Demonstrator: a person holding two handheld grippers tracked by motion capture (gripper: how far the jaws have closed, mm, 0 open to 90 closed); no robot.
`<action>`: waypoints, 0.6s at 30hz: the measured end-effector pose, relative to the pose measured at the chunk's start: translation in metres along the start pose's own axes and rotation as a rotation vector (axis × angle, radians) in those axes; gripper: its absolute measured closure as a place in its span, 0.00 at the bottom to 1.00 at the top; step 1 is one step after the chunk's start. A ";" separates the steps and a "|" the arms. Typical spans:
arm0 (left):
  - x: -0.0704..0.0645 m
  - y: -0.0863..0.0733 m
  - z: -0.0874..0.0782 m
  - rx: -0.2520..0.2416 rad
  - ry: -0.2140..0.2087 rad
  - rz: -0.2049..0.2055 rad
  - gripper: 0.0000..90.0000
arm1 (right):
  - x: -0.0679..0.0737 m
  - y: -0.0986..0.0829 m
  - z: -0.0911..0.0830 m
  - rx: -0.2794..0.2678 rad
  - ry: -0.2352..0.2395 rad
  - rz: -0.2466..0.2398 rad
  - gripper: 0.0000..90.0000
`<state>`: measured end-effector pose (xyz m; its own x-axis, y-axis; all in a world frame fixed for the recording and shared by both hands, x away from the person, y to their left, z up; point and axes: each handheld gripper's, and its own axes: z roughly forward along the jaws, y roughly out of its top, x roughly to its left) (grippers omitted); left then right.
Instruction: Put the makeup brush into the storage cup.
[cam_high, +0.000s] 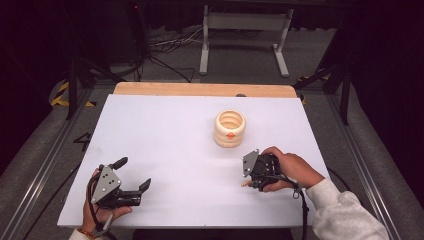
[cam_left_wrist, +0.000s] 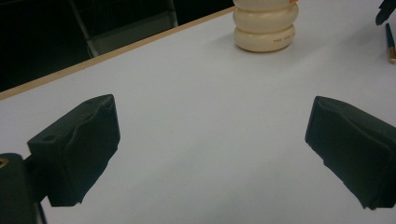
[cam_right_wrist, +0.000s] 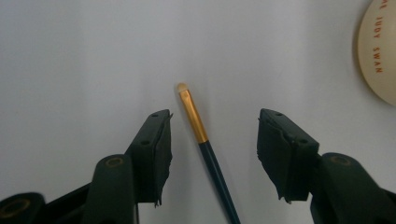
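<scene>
Lying on the white table (cam_high: 165, 130), a small brush (cam_right_wrist: 205, 149) (gold ferrule) sits between the right gripper (cam_right_wrist: 212, 154)'s open jaws, the cream holder (cam_high: 230, 128) at one o'clock; left gripper (cam_left_wrist: 210, 154) gapes empty.

The table (cam_high: 165, 130) has a smooth, matt white top, with a bare wood strip (cam_high: 200, 89) along the edge beyond both grippers. The ribbed holder (cam_high: 230, 129) ahead of the right gripper (cam_right_wrist: 212, 135) looks like glossy cream plastic or ceramic, which one I cannot tell. Between that gripper's jaws lies a brush (cam_right_wrist: 205, 149) with a shiny gold metal ferrule and a dark, smooth handle. The left gripper (cam_left_wrist: 210, 149) has matt black, rubbery pads (cam_left_wrist: 77, 144) with rough, torn edges. A grey plate (cam_high: 106, 182) on top looks like dull metal.
</scene>
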<state>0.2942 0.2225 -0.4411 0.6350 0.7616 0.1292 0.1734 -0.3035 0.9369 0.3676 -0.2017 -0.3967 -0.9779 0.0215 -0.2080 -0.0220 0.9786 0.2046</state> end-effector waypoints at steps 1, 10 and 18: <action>0.000 0.000 0.000 0.000 -0.002 0.000 0.04 | -0.001 0.001 0.002 0.005 0.010 -0.004 0.54; -0.001 0.000 0.001 0.008 -0.008 0.008 0.04 | -0.005 0.004 0.014 0.080 0.060 -0.041 0.62; -0.001 -0.001 0.002 0.010 -0.015 0.005 0.05 | -0.004 0.009 0.022 0.124 0.073 -0.085 0.76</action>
<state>0.2948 0.2206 -0.4425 0.6472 0.7513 0.1289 0.1773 -0.3128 0.9331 0.3761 -0.1881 -0.4155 -0.9861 -0.0731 -0.1490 -0.0840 0.9941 0.0687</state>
